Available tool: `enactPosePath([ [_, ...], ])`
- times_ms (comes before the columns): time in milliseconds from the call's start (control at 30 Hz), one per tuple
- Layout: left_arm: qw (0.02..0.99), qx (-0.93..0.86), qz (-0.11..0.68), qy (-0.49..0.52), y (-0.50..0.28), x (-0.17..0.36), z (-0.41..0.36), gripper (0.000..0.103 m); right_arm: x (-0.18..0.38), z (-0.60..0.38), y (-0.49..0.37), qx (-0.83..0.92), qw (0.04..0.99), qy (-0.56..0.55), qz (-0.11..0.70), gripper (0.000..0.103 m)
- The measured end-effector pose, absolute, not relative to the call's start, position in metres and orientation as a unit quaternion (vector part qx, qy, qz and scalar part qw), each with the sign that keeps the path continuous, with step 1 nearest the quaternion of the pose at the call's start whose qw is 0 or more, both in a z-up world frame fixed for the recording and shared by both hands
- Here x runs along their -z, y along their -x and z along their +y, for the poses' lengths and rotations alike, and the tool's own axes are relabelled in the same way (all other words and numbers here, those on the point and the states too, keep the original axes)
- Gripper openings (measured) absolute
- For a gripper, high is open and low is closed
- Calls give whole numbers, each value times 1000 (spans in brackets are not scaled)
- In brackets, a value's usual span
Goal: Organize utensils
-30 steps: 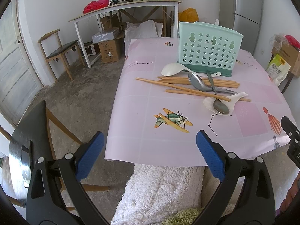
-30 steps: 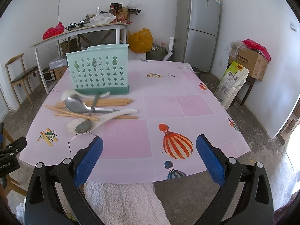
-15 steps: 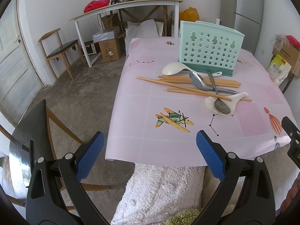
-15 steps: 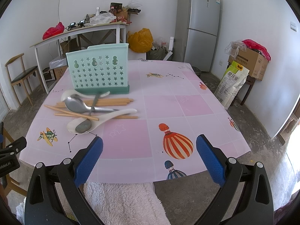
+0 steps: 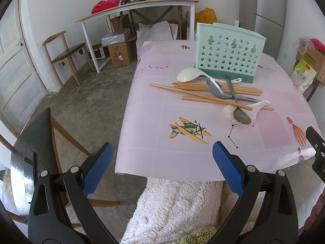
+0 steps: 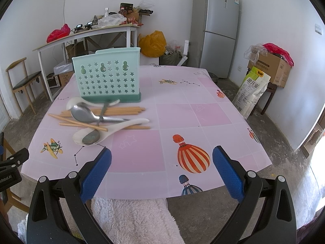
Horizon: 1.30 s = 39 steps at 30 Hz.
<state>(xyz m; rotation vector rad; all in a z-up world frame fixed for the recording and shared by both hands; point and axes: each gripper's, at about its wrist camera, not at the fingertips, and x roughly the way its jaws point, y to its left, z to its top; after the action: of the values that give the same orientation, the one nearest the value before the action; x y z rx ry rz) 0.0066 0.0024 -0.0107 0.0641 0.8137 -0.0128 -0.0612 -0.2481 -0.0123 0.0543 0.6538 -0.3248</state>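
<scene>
I hold both tongs low at the near edge of the table (image 6: pixel 182 111), wide open and gripping nothing: my left tongs (image 5: pixel 161 166) by the near left corner, my right tongs (image 6: pixel 162 169) over the balloon print. The utensils lie in one heap on the left half of the table, just in front of the mint holder (image 6: pixel 107 75), which stands upright. The chopsticks (image 6: pixel 119 109) lie flat, some crossing. A steel spoon (image 6: pixel 81 112) rests across them, a second steel spoon (image 6: pixel 91 138) sits with its bowl inside a white spoon (image 6: pixel 121 125), and another white spoon (image 6: pixel 75 101) lies against the holder's base. Nothing stands between my tongs and the heap. A chair (image 5: pixel 40 146) is close on my left, a fridge (image 6: pixel 217 30) behind.
</scene>
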Motion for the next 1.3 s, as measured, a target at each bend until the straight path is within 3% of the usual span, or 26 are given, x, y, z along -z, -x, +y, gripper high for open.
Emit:
enactPosePath([
  [1300, 905, -15, 423, -48, -26, 25, 6, 95, 31, -251, 44, 149, 923, -36, 353, 97],
])
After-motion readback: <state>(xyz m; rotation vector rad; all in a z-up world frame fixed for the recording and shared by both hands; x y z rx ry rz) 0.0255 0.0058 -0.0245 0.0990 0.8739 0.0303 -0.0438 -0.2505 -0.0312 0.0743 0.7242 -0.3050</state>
